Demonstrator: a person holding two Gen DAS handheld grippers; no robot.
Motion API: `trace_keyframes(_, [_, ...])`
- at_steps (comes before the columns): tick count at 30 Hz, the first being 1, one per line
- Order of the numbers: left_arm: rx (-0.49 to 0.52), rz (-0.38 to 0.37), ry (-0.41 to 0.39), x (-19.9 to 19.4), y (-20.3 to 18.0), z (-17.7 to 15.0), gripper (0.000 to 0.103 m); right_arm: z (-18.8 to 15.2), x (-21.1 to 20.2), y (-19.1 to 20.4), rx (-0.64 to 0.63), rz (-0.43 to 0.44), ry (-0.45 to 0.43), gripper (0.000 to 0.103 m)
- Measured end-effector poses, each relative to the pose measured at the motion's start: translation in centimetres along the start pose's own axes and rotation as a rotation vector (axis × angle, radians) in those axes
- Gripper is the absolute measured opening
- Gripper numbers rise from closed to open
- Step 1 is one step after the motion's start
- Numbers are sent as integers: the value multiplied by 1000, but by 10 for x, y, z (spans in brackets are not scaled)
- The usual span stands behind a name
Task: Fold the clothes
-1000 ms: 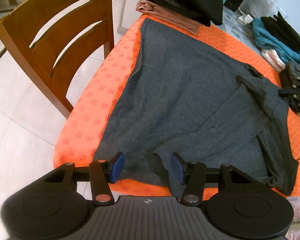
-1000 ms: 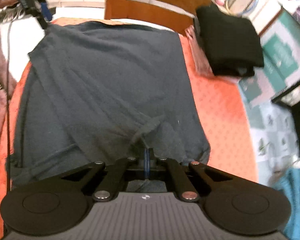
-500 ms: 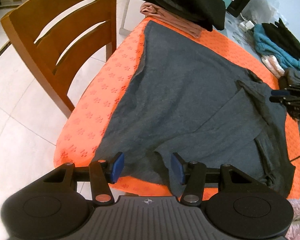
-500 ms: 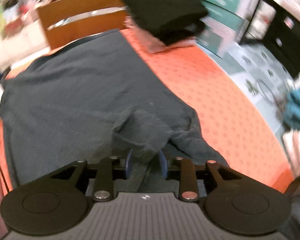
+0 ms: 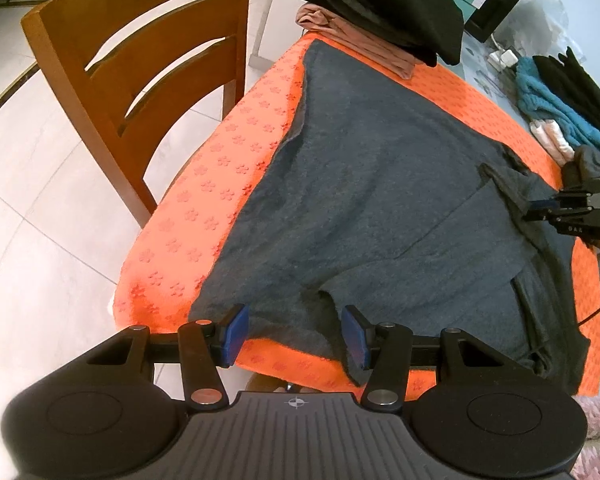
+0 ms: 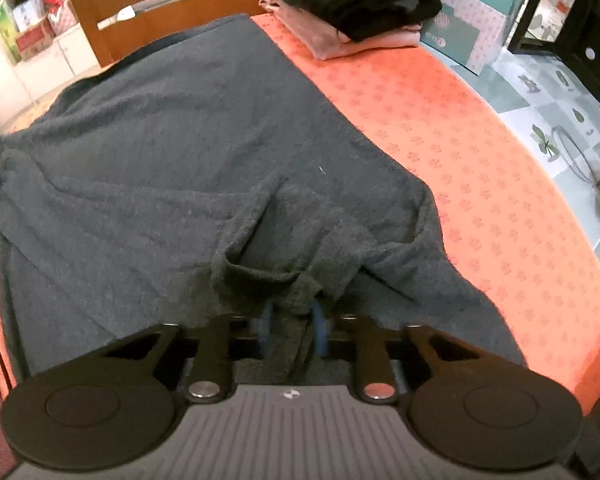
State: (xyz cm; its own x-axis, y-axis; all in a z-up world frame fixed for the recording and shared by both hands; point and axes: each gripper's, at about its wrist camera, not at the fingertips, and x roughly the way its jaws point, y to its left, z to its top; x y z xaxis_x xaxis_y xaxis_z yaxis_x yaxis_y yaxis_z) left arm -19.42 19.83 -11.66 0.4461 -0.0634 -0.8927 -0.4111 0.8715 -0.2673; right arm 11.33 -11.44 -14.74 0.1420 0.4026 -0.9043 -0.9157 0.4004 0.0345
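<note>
A dark grey garment [image 5: 380,184] lies spread over the orange mat [image 5: 204,208], one sleeve folded across its body. My left gripper [image 5: 294,336] hovers over the near hem. It is open, with a flap of the hem between the blue pads and no pad pressing it. In the right wrist view the same garment [image 6: 180,140] fills the mat [image 6: 480,184]. My right gripper [image 6: 293,328] has its jaws closing on a bunched fold of the cloth, which fills the narrow gap. That gripper [image 5: 540,206] also shows at the garment's far right edge.
A wooden chair [image 5: 112,52] stands at the table's left side. A stack of folded black and pink clothes [image 5: 388,4] sits at the mat's far end. Teal and black knitwear [image 5: 548,104] lies at the right. Teal boxes [image 6: 472,16] stand behind the stack.
The right gripper rolled and sank toward the cloth; its jaws went from shut to open around a bunched fold, then narrowed on it. The left gripper stayed put and open.
</note>
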Motion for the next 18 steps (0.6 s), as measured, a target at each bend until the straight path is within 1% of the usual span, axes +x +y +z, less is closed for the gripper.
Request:
trace_keyframes(1, [2, -3, 1, 2, -1, 1, 54, 0, -3, 0, 4, -6, -11, 5])
trace_keyframes(5, [6, -22, 14, 13, -6, 6, 54, -1, -35, 11, -15, -33, -94, 4])
trace_keyframes(6, [4, -27, 18, 16, -7, 7, 54, -2, -44, 15, -33, -43, -112, 4])
trace_keyframes(10, [-1, -52, 34, 26, -11, 12, 54, -7, -77, 48, -176, -99, -150, 3])
trace_keyframes(12, [-9, -63, 43, 31, -12, 14, 54, -15, -86, 69, -283, -116, -132, 3])
trace_keyframes(15, [-34, -84, 62, 38, -10, 18, 54, -34, -81, 102, -426, -100, -41, 4])
trace_keyframes(16, [-39, -88, 64, 39, -9, 19, 54, -39, -79, 110, -450, -93, -15, 5])
trace_keyframes(18, [-46, -96, 68, 40, -8, 20, 52, -44, -76, 126, -448, -65, 0, 5])
